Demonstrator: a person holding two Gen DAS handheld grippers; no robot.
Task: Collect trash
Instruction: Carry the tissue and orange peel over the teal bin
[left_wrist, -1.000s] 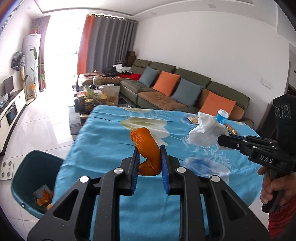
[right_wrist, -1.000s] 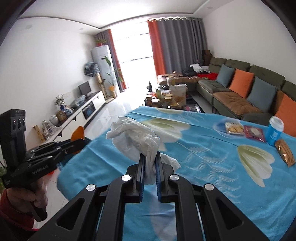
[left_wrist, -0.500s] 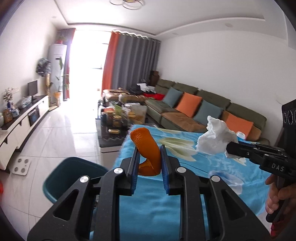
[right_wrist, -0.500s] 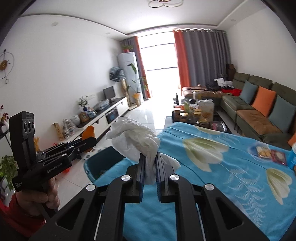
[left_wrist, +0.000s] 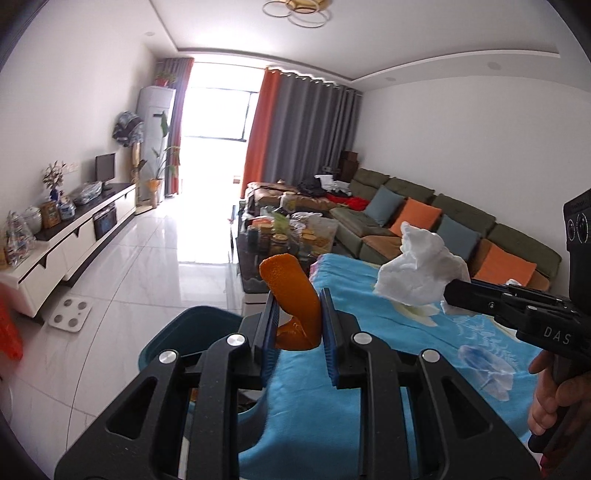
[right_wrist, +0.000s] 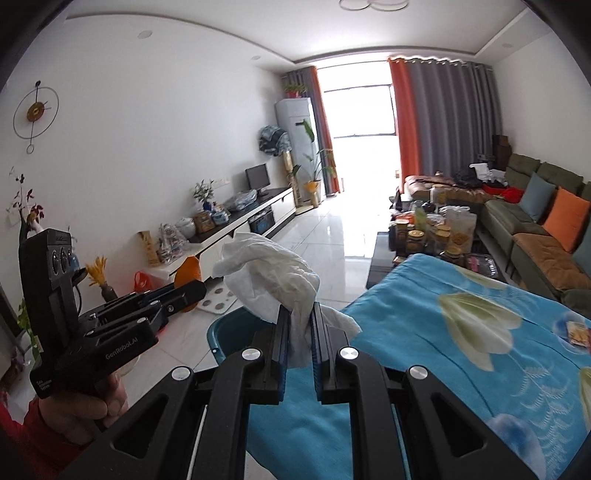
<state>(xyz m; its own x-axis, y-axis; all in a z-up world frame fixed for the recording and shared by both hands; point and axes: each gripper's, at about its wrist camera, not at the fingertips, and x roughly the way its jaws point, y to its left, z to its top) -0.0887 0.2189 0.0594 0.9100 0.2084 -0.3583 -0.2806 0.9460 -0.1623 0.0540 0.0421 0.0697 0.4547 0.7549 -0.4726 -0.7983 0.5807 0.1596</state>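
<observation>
**Grippers Carried Peel and Tissue at the Bin**

Left gripper (left_wrist: 297, 317) was clamped on a curled orange peel (left_wrist: 291, 295), which stood up between its blue pads above the near rim of the teal trash bin (left_wrist: 173, 339). Beside it, the right gripper (right_wrist: 298, 325) pinched a crumpled white tissue (right_wrist: 273, 280), most of it bulging above the fingertips. Both were held over the edge of a table with a blue floral tablecloth (right_wrist: 461, 332), the bin on the white tiled floor (left_wrist: 155, 258) just beyond that edge. A green sofa (left_wrist: 461, 225) lined the far wall.
</observation>
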